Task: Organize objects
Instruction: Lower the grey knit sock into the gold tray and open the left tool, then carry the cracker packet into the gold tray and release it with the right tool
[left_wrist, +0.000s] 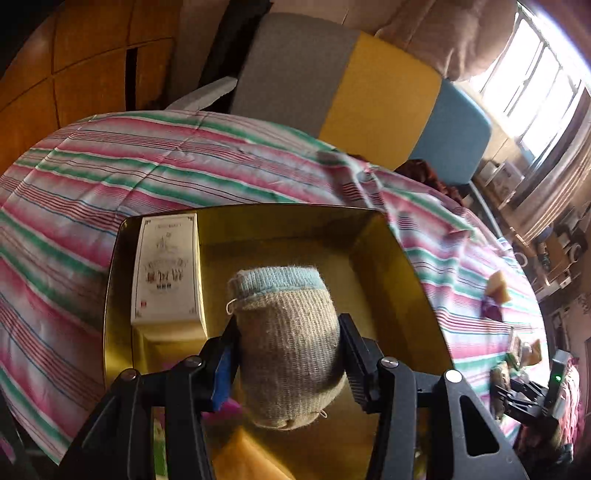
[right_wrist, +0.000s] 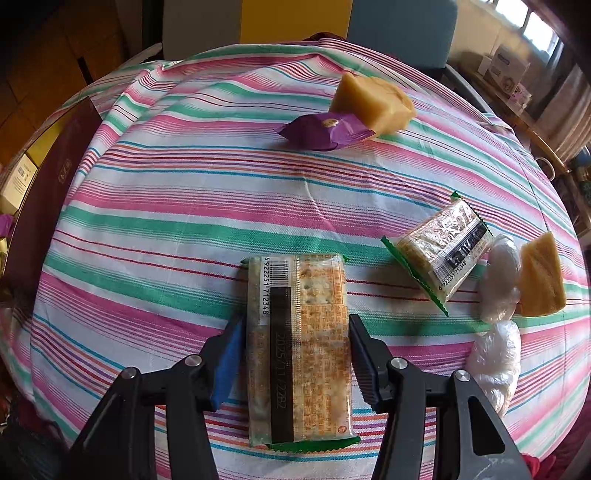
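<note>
Two claws are seen, each closed partway on an item. A rolled sock (left_wrist: 288, 343), beige with a light blue cuff, is gripped between the pads of the left claw (left_wrist: 290, 354) and is held above the gold-lined tray (left_wrist: 399, 266). Inside the tray, a white printed box (left_wrist: 168, 269) is laid along its left wall; a yellow item at the near edge is cut off by the frame and cannot be identified. The tray is set on the striped cloth covering the worktop (left_wrist: 147, 177).

A flat cracker packet (right_wrist: 299, 347) with a barcode and green crimped ends is clamped at its sides by the right claw (right_wrist: 297, 350); whether the packet is lifted off the striped cloth (right_wrist: 192, 206) or resting on it cannot be told. A second cracker packet (right_wrist: 441, 245) is lying tilted near the worktop's right edge, touched by two clear plastic-wrapped lumps (right_wrist: 500, 280) and a yellow block (right_wrist: 541, 277) just beside them. Toward the far edge, another yellow block (right_wrist: 373, 101) is seen touching a purple snack wrapper (right_wrist: 325, 131). A dark maroon box side (right_wrist: 51, 192) is seen at the left edge of the worktop
</note>
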